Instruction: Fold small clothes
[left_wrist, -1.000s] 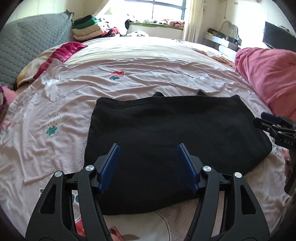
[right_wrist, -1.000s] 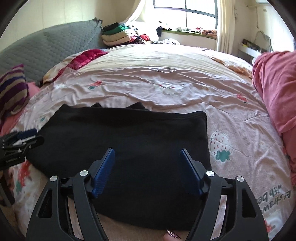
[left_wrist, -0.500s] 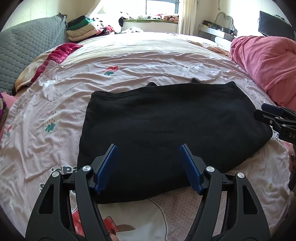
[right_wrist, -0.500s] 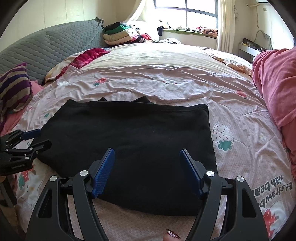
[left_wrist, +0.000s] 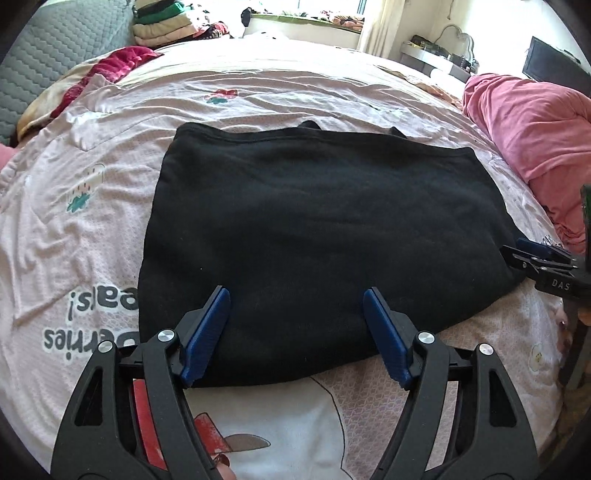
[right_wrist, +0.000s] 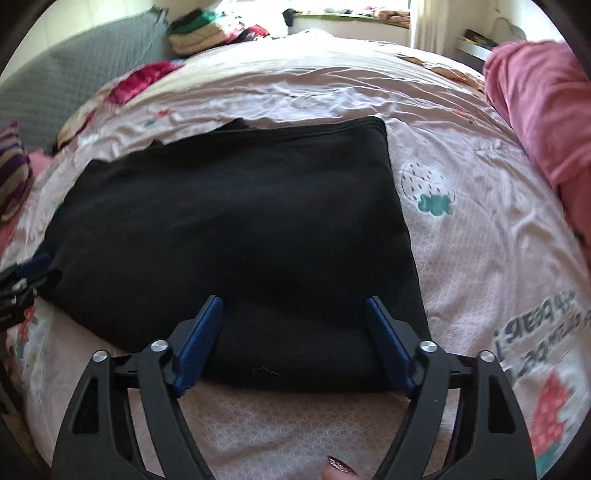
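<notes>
Both grippers are lowered vs. earlier, jaws just widened: left gripper (left_wrist: 296, 314) & right gripper (right_wrist: 293, 325) gape empty over black garment (left_wrist: 325, 229) at bed (left_wrist: 92, 229) near edge.

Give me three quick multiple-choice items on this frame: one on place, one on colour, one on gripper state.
1. Where does the garment lie?
A. flat on the bedspread
B. on the pile of folded clothes
C. draped over the pink blanket

2. What colour is the garment?
A. pink
B. black
C. grey

3. How do the left gripper and right gripper stand?
A. both shut on the cloth
B. left shut, right open
C. both open over the garment's near edge

Answers:
1 A: it is spread out on the patterned bedspread, apart from the pink blanket and the clothes pile.
2 B: it is black all over in both views.
3 C: the blue pads stand wide apart with no cloth pinched; both pairs of jaws have just been opening.
</notes>
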